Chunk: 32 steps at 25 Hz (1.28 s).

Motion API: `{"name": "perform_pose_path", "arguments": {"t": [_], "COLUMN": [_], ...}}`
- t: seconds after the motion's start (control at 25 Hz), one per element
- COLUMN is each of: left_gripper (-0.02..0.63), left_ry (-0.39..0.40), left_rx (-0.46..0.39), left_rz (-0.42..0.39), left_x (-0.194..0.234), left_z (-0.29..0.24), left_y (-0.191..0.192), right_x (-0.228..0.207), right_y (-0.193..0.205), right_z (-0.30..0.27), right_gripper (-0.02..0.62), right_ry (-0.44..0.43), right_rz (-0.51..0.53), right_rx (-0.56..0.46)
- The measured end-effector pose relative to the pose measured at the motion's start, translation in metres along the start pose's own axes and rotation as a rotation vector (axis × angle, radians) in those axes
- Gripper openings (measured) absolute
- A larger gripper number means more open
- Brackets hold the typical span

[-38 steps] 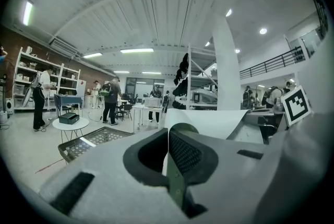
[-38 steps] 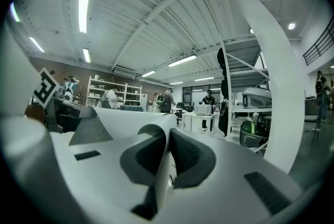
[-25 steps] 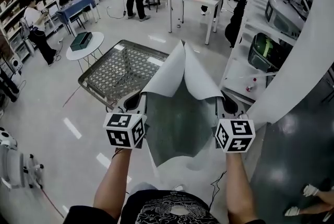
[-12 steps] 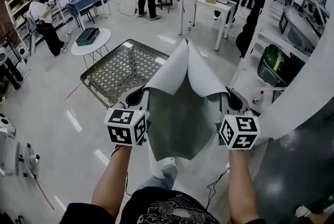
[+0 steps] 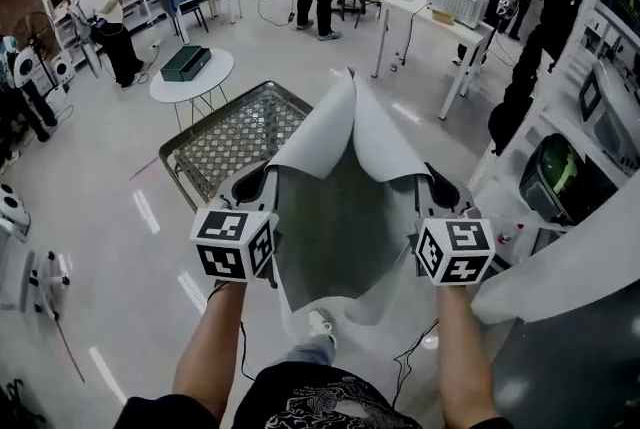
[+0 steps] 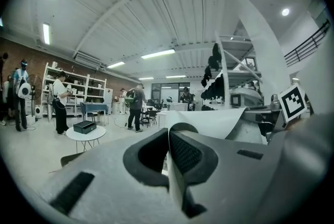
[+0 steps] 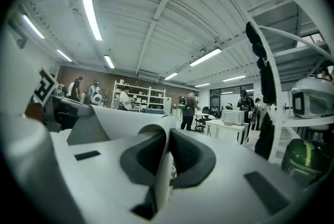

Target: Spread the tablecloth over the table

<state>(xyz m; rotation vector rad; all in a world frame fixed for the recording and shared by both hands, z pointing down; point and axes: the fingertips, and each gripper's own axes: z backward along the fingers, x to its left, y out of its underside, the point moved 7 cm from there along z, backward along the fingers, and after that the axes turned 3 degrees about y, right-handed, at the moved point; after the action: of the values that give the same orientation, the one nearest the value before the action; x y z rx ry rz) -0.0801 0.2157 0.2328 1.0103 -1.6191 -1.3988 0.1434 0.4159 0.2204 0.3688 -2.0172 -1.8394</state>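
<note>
Still off to the left and ahead, the mesh-topped worktop [image 5: 225, 137] lies bare. Compared with a second ago the room has slid across the head view and a shoe [image 5: 320, 322] now shows below the cloth. I take this to mean the person is walking the tablecloth [image 5: 345, 207] toward the worktop, not yet laying it. The left hand-held gripper [image 5: 265, 179] is clamped shut on the cloth's left edge, exactly as it was a second ago. Between the two hands the sheet sags toward the floor. Its far part rises in a folded peak that crosses the worktop's near right corner in the head view, though I cannot tell whether it touches the mesh there. The right hand-held gripper [image 5: 425, 182] is likewise closed on the right edge, its grip unchanged. Spreading has therefore not begun, and the far edge must first be carried over the worktop. Only the head view shows the worktop and the hanging sheet. The left gripper view shows the cloth edge pinched thin in the left hand-held gripper [image 6: 168, 137], with the other marker cube [image 6: 292, 103] at its right. The right gripper view shows the same pinch in the right hand-held gripper [image 7: 168, 140].
</note>
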Motion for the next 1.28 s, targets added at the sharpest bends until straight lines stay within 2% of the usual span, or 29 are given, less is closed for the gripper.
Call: {"name": "perform_pose_path", "arguments": {"t": [0.28, 0.52, 0.84, 1.28], "left_gripper": [0.009, 0.009, 0.009, 0.009], "left_ry": [-0.131, -0.23, -0.333, -0.586], "left_rx": [-0.024, -0.04, -0.032, -0.005], "left_rz": [0.017, 0.031, 0.04, 0.064], "left_x": [0.058, 0.109, 0.149, 0.185], "left_z": [-0.055, -0.083, -0.085, -0.087], "left_y": [-0.021, -0.028, -0.026, -0.007], "right_x": [-0.007, 0.018, 0.047, 0.076], "right_y": [-0.029, -0.038, -0.045, -0.035], "right_z": [-0.121, -0.206, -0.268, -0.359], "right_gripper": [0.008, 0.008, 0.008, 0.008], "right_ry": [-0.112, -0.215, -0.311, -0.537], "right_rz": [0.049, 0.081, 0.108, 0.107], "right_rx": [-0.018, -0.035, -0.039, -0.057]}}
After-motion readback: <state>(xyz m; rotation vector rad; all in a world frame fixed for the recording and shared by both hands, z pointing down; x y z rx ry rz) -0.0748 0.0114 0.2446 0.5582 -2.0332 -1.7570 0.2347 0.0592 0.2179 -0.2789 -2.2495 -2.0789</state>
